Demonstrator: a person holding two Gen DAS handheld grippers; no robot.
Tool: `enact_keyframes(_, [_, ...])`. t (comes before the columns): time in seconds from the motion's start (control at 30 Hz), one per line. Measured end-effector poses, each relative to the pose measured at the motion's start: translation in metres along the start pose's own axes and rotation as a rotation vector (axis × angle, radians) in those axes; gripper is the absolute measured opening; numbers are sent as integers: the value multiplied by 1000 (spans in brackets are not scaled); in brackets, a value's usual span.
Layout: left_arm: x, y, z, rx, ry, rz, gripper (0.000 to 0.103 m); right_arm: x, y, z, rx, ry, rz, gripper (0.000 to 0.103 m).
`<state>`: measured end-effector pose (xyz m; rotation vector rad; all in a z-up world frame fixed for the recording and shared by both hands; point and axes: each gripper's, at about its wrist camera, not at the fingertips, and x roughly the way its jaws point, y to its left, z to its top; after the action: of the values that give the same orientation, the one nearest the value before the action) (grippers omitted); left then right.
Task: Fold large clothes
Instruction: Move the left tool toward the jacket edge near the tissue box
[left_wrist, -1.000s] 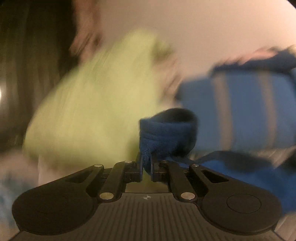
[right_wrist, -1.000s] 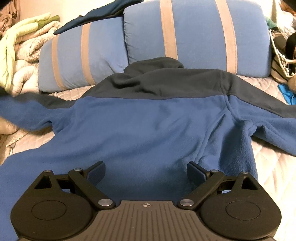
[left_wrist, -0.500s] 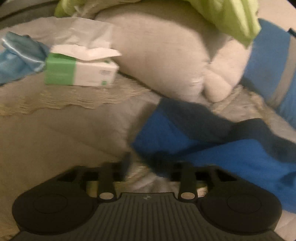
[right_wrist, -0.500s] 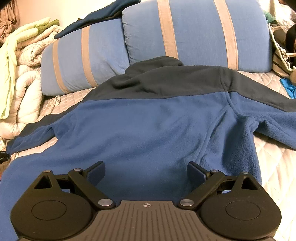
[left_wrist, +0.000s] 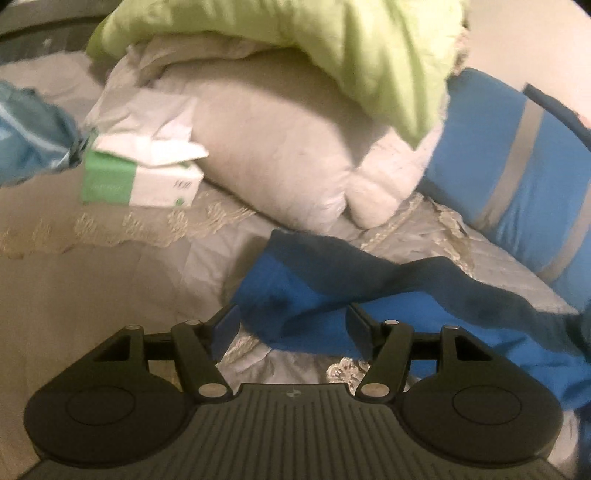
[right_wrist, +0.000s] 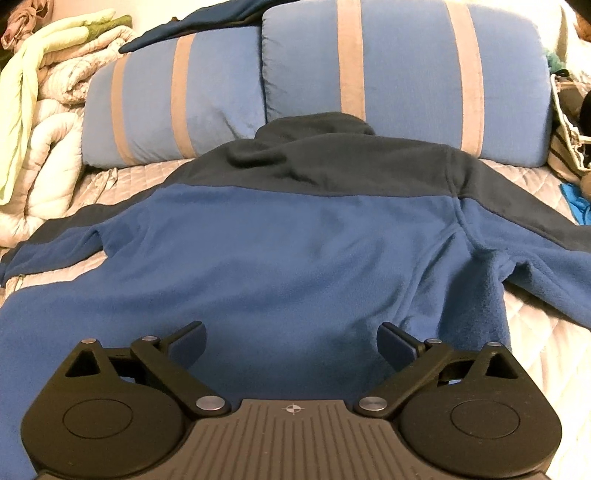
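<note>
A large blue fleece jacket (right_wrist: 295, 251) with dark navy shoulders and collar lies spread flat, back up, on the bed, both sleeves stretched out sideways. My right gripper (right_wrist: 291, 341) hovers open over its lower back, holding nothing. In the left wrist view the jacket's left sleeve (left_wrist: 332, 291) lies on the quilt with its cuff end between and just beyond my fingers. My left gripper (left_wrist: 291, 326) is open, not clamped on the sleeve.
Two blue pillows with tan stripes (right_wrist: 406, 74) stand behind the collar. A rolled white duvet (left_wrist: 280, 147) and a lime-green cloth (left_wrist: 332, 40) pile up at the left. A green and white tissue box (left_wrist: 140, 181) sits on the quilt (left_wrist: 110, 277). A bag (right_wrist: 569, 129) stands far right.
My left gripper was shut on the sleeve cuff and lifting it; it has laid the sleeve down on the quilt and opened. The right gripper has stayed open over the jacket.
</note>
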<state>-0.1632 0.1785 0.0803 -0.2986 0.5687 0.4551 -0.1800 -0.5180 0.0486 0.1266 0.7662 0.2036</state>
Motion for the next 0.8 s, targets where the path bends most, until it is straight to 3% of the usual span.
enact_keyframes(0.13, [9,3,8,48,-27,2,63,2,3,1,-19,13,-3,99])
enact_keyframes(0.4, [55,29,33,-139,35,-67,62,1,3,-1,-10,12,-4,99])
enact_keyframes(0.6, [80,34,48,-207,31,-73,60,0,3,-1,9,7,-15,99])
enact_keyframes(0.63, [86,34,50,-205,42,-78,58,0,4,-1,12,5,-20,99])
enact_keyframes(0.7, [97,34,52,-208,89,-95,45,0,4,-1,17,6,-23,99])
enact_keyframes(0.73, [104,34,53,-207,123,-91,31,0,4,-1,18,9,-22,99])
enact_keyframes(0.8, [111,30,55,-165,148,-42,24,1,5,0,20,15,-24,99])
